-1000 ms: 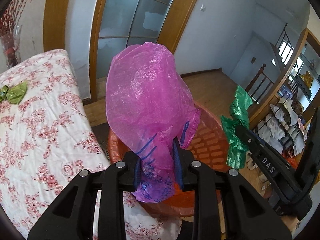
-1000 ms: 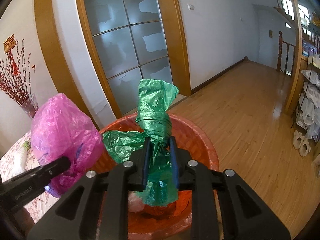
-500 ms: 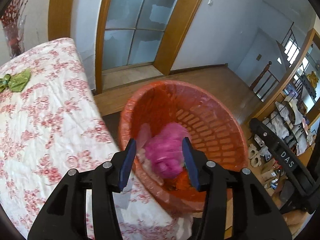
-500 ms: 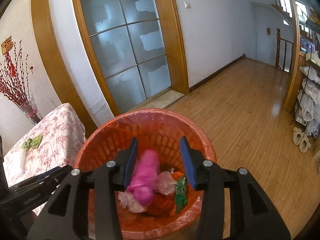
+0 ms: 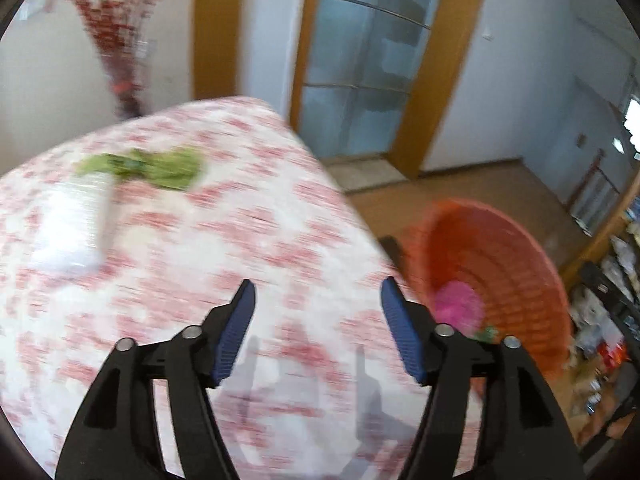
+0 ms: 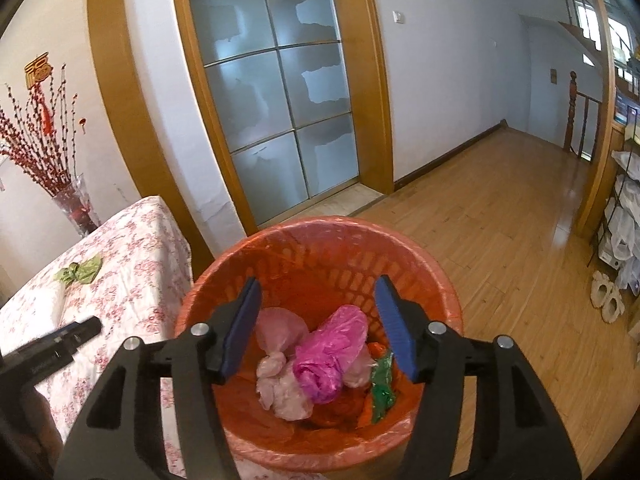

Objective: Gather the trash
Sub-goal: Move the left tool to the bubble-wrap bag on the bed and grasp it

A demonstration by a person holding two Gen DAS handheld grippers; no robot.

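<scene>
1. While my right gripper (image 6: 318,324) hangs empty over the orange basket (image 6: 320,228), jaws just opened, magenta bag (image 6: 330,360) inside, my left gripper (image 5: 316,332), likewise just spread and empty, is nearer the green wrapper (image 5: 156,166).
2. It lies up-left on the table (image 5: 280,240), long axis crosswise.
3. The path looks clear.

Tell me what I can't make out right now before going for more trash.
- Left wrist view: motion blur smears the crumpled light-green plastic bag and a white shape on the floral tablecloth; what that shape is stays unclear.
- Right wrist view: piled bags cover the bottom of the round orange plastic basket.
</scene>
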